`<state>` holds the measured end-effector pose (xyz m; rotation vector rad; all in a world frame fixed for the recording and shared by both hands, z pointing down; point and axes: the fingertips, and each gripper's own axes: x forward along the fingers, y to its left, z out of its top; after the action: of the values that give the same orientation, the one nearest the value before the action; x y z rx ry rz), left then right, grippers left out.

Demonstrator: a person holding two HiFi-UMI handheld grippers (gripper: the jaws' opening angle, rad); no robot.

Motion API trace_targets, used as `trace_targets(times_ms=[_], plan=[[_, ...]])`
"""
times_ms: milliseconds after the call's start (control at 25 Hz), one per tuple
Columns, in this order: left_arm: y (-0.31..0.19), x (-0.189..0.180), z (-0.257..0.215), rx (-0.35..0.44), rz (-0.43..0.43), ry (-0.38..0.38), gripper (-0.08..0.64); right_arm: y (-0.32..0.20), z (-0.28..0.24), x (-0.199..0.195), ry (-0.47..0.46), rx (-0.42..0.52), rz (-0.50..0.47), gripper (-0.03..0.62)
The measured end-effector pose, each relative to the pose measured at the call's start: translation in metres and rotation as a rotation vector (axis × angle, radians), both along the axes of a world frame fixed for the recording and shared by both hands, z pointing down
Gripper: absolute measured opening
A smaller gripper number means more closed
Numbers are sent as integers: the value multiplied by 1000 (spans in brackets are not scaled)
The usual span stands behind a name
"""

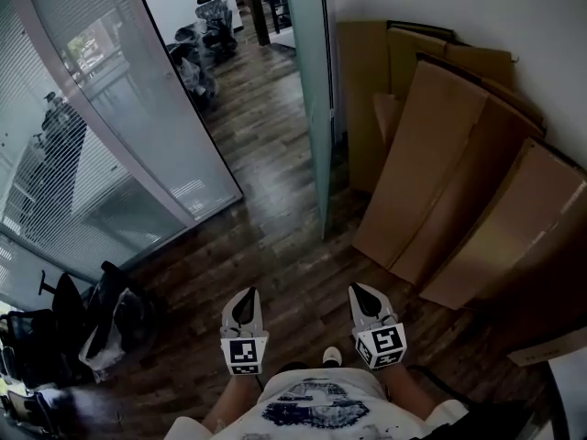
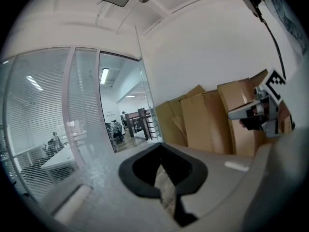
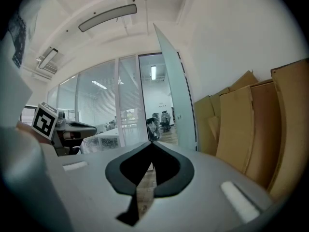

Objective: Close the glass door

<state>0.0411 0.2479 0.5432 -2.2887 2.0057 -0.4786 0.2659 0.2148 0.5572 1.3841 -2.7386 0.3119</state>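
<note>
The frosted glass door stands open at the top centre of the head view, its edge turned toward me, beside the doorway to a corridor. It also shows as a pale pane, the door, in the right gripper view, and as a thin edge, the door, in the left gripper view. My left gripper and right gripper hover side by side over the wooden floor, well short of the door. Both are shut, tips meeting, with nothing between them. Neither touches the door.
Large cardboard sheets lean against the white wall on the right. A glass partition with blinds runs along the left. Office chairs and bags crowd the lower left. Black bags lie in the corridor beyond the doorway.
</note>
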Motion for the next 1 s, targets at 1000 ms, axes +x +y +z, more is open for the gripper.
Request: trace_targets(times_ms=[1000], plan=[[-107, -30, 26, -27, -5, 35, -2, -114, 14, -33, 26, -19, -4, 8]])
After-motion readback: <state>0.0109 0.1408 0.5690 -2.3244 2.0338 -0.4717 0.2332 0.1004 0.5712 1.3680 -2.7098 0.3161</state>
